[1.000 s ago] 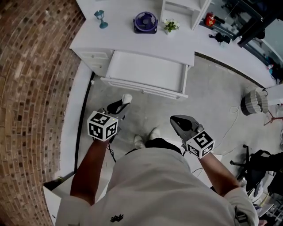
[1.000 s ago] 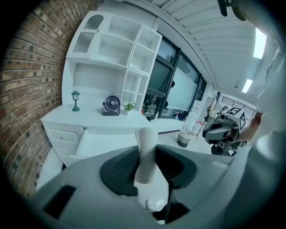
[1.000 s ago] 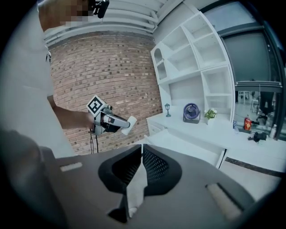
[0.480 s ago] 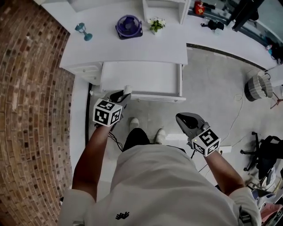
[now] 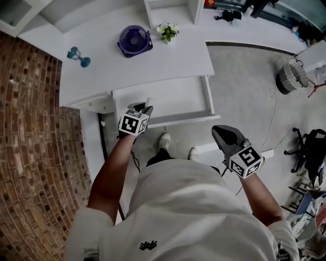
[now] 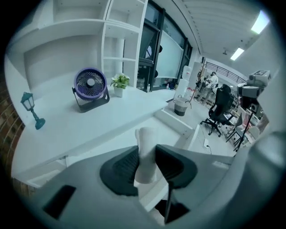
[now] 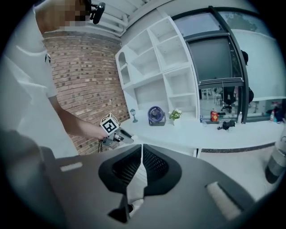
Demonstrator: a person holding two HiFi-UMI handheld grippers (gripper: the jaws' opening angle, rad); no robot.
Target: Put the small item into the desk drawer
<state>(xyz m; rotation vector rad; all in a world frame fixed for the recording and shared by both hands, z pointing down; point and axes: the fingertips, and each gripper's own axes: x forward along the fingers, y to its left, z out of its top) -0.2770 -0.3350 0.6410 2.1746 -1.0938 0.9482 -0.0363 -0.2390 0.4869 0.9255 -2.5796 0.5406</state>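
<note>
Nearest to me, low in the head view, are the person's white shirt and bare forearms. The right gripper [image 5: 227, 136] hangs out to the right above the concrete floor, well apart from the desk [image 5: 173, 61]. In its own view its jaws are pressed together with nothing between them. It looks idle.

Further forward, the left gripper [image 5: 144, 107] points steeply down at the front left corner of the open drawer [image 5: 186, 97]. Its jaws are clenched on the small white item [image 6: 145, 150], a pale stubby piece that stands upright between the pads, its rounded top poking out above them. From the head view, the item sits just over the drawer's front edge, above the drawer and not yet inside it. I cannot tell whether it touches the rim.

The drawer is pulled fully out from under the white desk, and its pale floor looks bare. Beyond it on the desk top stand a small teal lantern figurine [image 5: 79, 55], a purple desk fan [image 5: 135, 40] and a little potted plant [image 5: 167, 31], with white shelving [image 5: 170, 11] behind. A brick wall runs down the left.

By my reading the task is well along: the drawer is open and the item is grasped and brought to it. What is left is to lower it inside and let the jaws release.
</note>
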